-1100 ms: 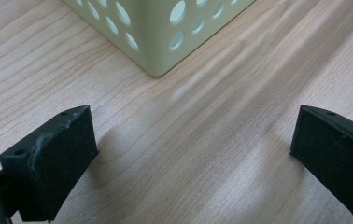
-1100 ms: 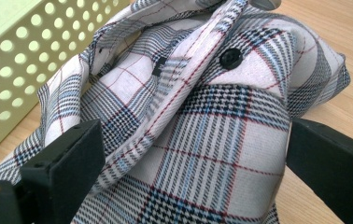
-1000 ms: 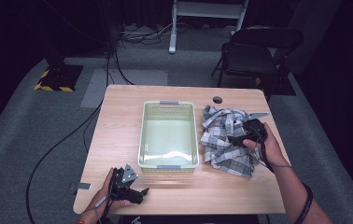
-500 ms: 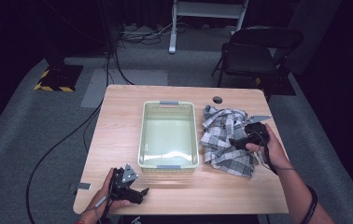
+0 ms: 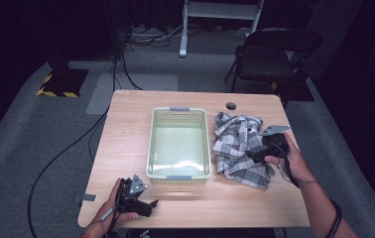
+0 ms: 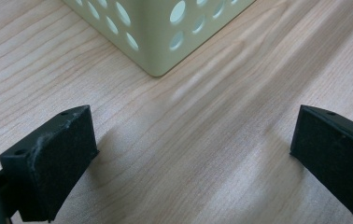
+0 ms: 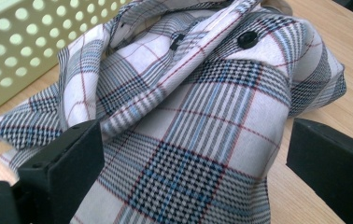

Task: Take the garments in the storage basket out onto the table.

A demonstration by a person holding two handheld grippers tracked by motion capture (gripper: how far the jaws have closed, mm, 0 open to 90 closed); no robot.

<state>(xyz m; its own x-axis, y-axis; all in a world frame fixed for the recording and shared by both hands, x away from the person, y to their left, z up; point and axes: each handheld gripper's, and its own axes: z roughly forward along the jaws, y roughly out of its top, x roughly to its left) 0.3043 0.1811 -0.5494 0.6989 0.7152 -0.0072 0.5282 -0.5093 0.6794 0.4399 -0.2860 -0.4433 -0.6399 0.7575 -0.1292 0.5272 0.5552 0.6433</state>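
At a wooden table (image 5: 126, 129), a person worked with a hand-held gripper in each hand, and the pale green perforated basket (image 5: 179, 144) at the table's middle served as the landmark for everything else.

To the near left of the basket, close to the table's front edge, the left gripper (image 5: 143, 206) rested low over the wood in the person's left hand (image 5: 111, 206). In the left gripper view, its two black jaws stood spread wide with nothing but bare wood grain between them, and one rounded corner of the basket (image 6: 158, 35), its wall dotted with round holes, lay just ahead of the jaws without touching them.

The basket itself sat upright, its inside bare, with a grey handle at its far rim and another at its near rim.

Just right of the basket lay the checked shirt (image 5: 240, 148), a crumpled heap of white, grey and blue plaid with thin red lines, its left edge right beside the basket's wall. A small dark round mark (image 5: 231, 105) sat on the table beyond the shirt.

At the shirt's right side, the right gripper (image 5: 255, 154) was held by the person's right hand (image 5: 287, 158) down at the cloth. In the right gripper view, its jaws were spread apart on either side of a raised fold of the shirt (image 7: 198, 121), a dark button (image 7: 248, 39) showing near the top, and the cloth was not yet pinched.
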